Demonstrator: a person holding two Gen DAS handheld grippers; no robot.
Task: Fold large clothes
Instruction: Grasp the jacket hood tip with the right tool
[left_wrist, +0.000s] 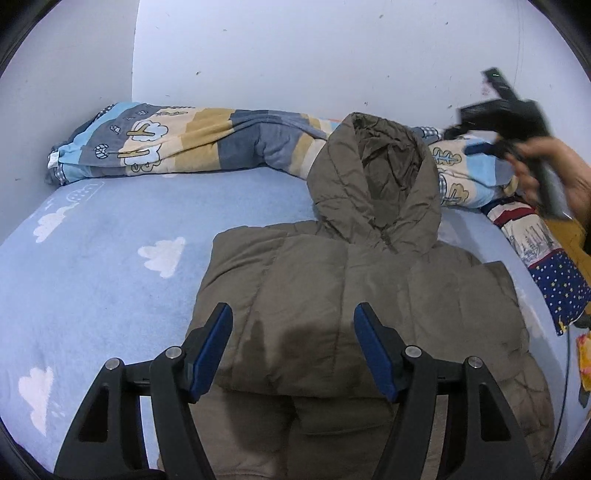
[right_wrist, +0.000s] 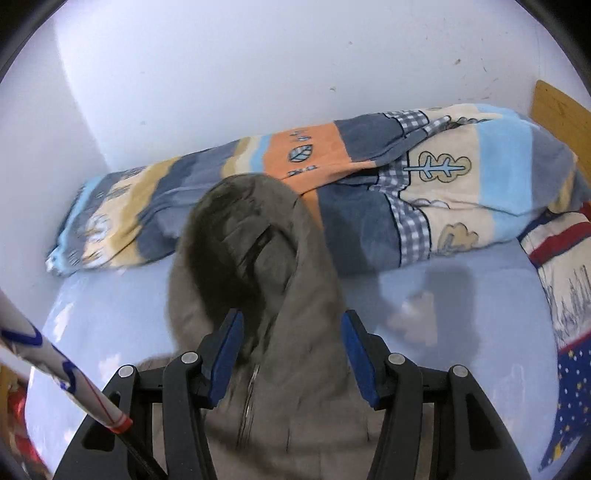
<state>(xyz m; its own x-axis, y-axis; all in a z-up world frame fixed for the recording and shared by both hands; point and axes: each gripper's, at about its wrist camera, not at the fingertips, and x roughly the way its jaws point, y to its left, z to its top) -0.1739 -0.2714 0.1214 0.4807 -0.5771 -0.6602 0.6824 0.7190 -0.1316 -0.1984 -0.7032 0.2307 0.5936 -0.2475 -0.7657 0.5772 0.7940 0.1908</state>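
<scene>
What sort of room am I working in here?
Most likely a bedroom: the brown hooded jacket lies on a bed with a light blue cloud-print sheet, a rolled patchwork quilt sits along the white wall, and a wooden board, perhaps a headboard, stands at one end.

text: we read none | quilt (left_wrist: 192, 140): tree and leaf drawings only, no letters | sheet (left_wrist: 92, 258): cloud shapes only | jacket (left_wrist: 332, 295): we see no label
</scene>
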